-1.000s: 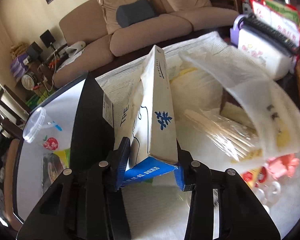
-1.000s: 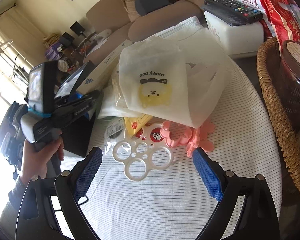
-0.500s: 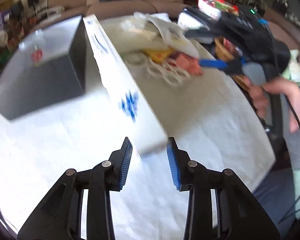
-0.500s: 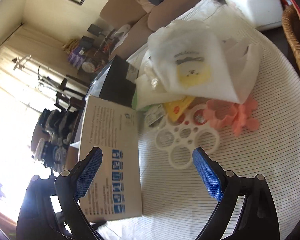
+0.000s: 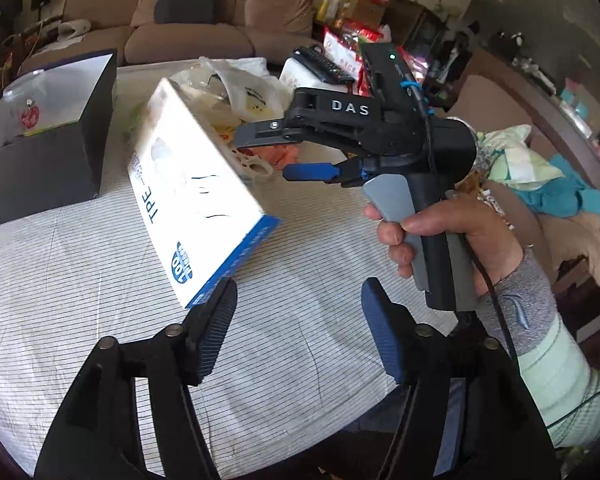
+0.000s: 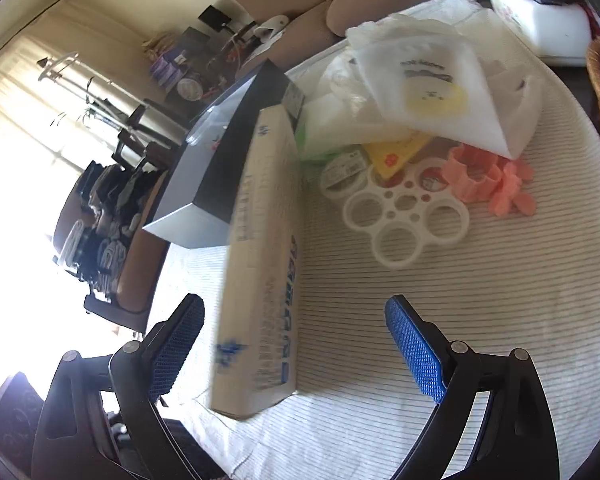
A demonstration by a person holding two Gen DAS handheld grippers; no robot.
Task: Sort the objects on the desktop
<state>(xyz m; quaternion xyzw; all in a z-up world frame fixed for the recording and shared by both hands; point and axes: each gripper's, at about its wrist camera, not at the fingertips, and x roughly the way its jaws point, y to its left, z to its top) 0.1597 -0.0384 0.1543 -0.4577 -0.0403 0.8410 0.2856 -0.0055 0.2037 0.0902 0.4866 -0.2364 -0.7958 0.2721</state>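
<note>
Round table (image 5: pixel 80 280) under a striped white cloth, most of the near half bare. Black open box (image 5: pixel 48 152) at ten o'clock on it, with a clear plastic cup (image 5: pixel 24 96) and some printed items inside; apparently the place for sorted things, though that is a guess. White-and-blue glove box (image 5: pixel 196 200) just right of the black box, blurred, tipped with its near end at the cloth; whether lying flat or mid-drop cannot be told. Seen from the right wrist, same glove box (image 6: pixel 260 264) running from six toward twelve o'clock, its far end beside the black box (image 6: pixel 220 148).

Left hand-held gripper (image 5: pixel 296 328) with jaws apart, having just been opening; nothing between them, the glove box corner beside the left pad but not pressed. Right hand-held gripper (image 6: pixel 296 344) wide apart and empty, hovering at six o'clock of the clutter.

Still unsorted, from one to three o'clock in the right view: white plastic bag (image 6: pixel 432 92) draped over packets, white ring tray (image 6: pixel 404 220), pink flower-shaped pieces (image 6: pixel 488 184), yellow packet (image 6: pixel 396 156).

Judged progress: early. Glove box released on the table, not in the black box; the small pile left, likely starting with the ring tray nearest the right jaws.
</note>
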